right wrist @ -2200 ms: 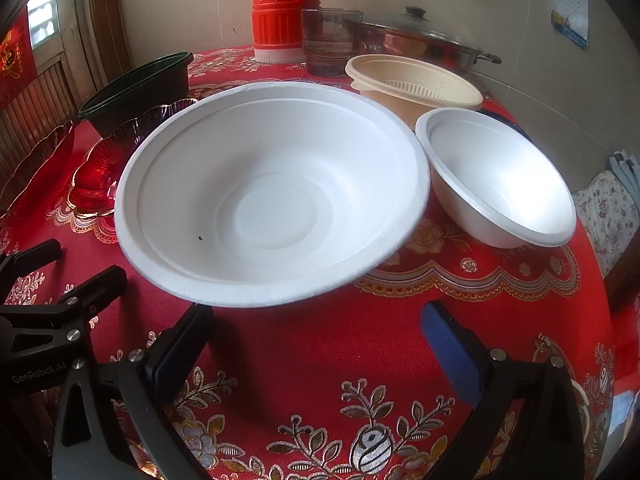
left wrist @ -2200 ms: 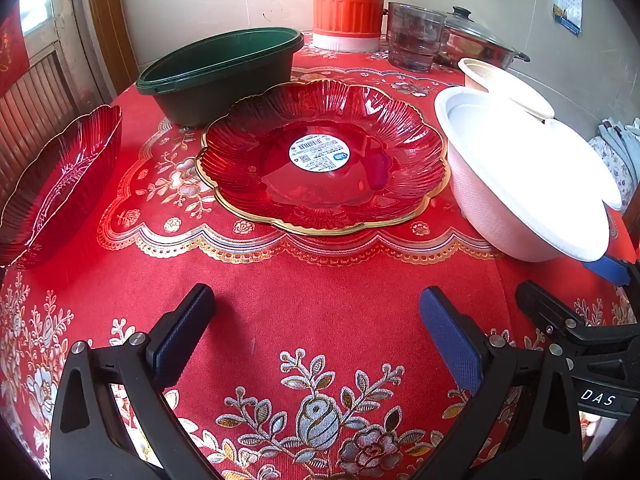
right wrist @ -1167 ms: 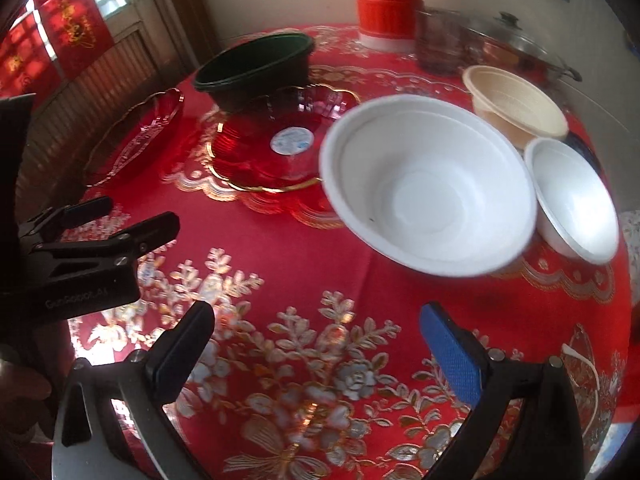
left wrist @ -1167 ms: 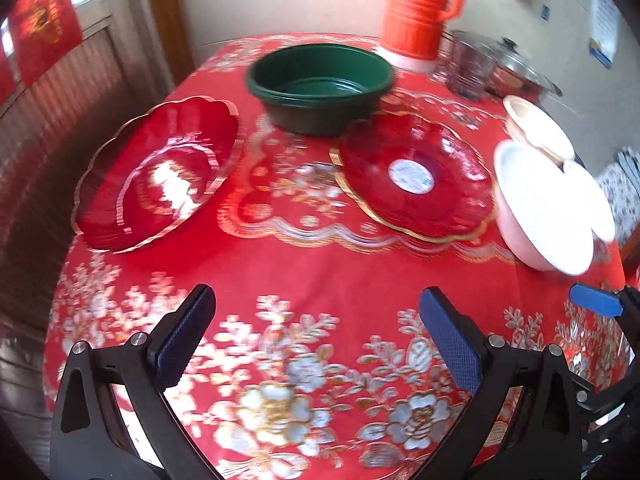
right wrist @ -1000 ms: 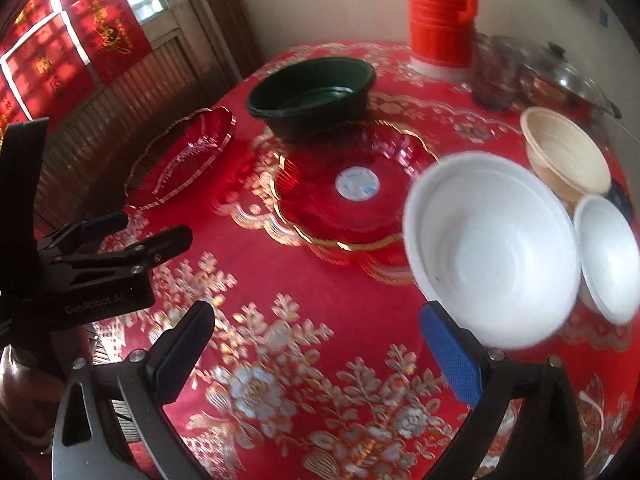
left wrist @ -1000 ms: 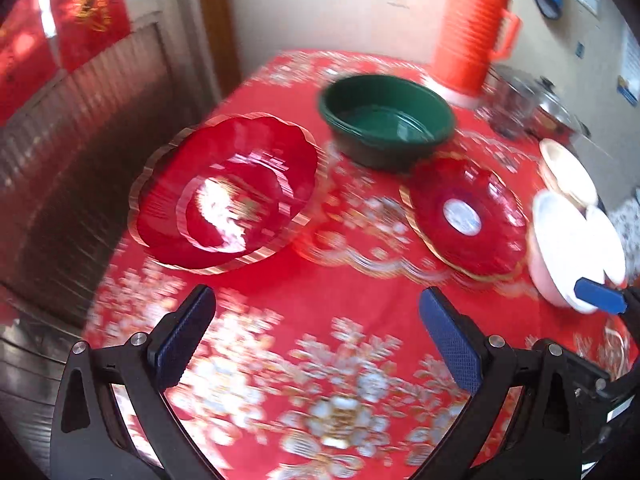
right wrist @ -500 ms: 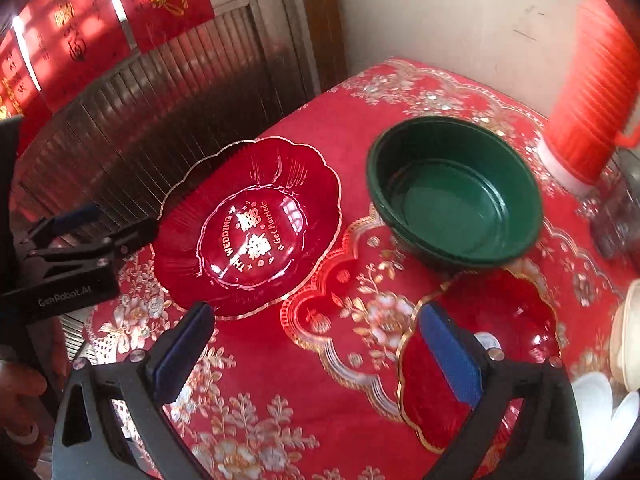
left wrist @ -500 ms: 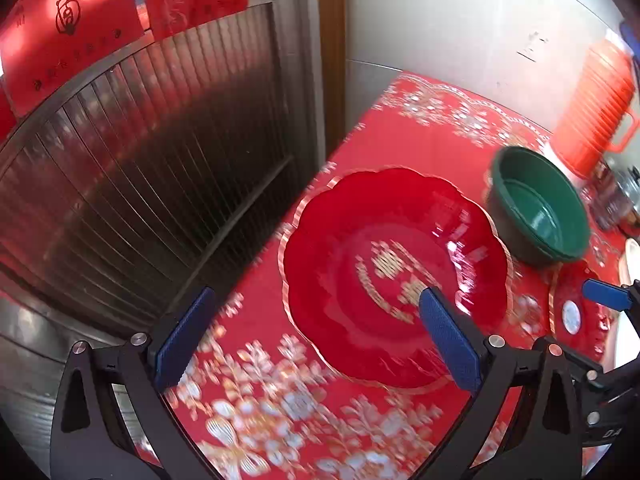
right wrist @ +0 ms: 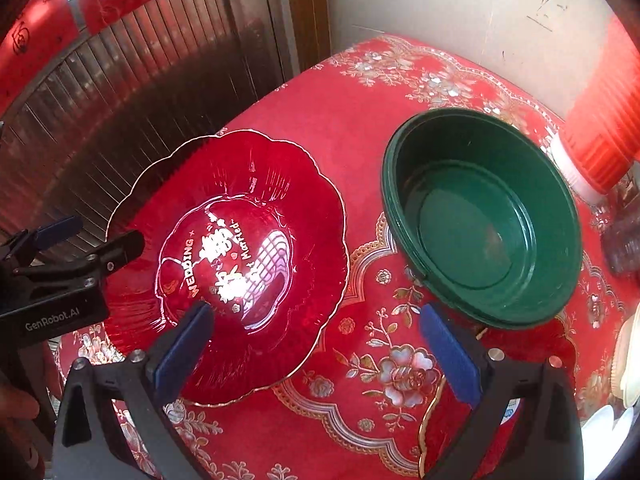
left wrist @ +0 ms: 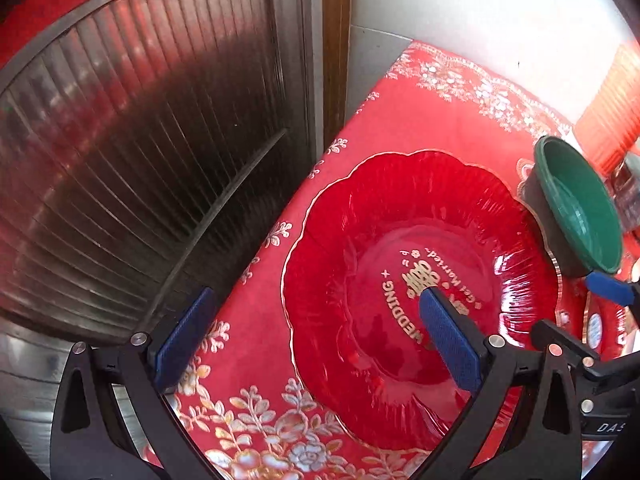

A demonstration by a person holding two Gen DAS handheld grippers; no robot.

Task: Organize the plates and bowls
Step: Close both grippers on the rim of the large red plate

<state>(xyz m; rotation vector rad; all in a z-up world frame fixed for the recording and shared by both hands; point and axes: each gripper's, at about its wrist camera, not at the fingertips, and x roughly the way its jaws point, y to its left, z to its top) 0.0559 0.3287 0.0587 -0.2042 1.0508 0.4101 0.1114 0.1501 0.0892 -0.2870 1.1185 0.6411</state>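
While both grippers hovered above the table, neither held anything. The left gripper (left wrist: 316,336) had its blue-padded fingers (left wrist: 448,340) spread wide, one over the table edge and one over the centre of the red scalloped plate (left wrist: 420,264). The right gripper (right wrist: 316,344) was likewise spread wide, with its left pad (right wrist: 180,348) over the near rim of that plate and its right pad over the cloth just below the green bowl (right wrist: 480,216).

The red scalloped plate, gold-rimmed and lettered "WEDDING" and "Get Married", lay flat on the red floral tablecloth (right wrist: 360,128) near the table's left edge. The green bowl stood upright just beside it on the right, apart from it in the right wrist view. A second red plate (right wrist: 536,344) with a white sticker lay below the green bowl, partly hidden by the right gripper's finger. White dishes (right wrist: 624,364) showed at the far right edge, too cropped to describe.

An orange ribbed flask (right wrist: 604,120) stood behind the green bowl by the wall. A dark ribbed metal door (left wrist: 140,160) stood left of the table.
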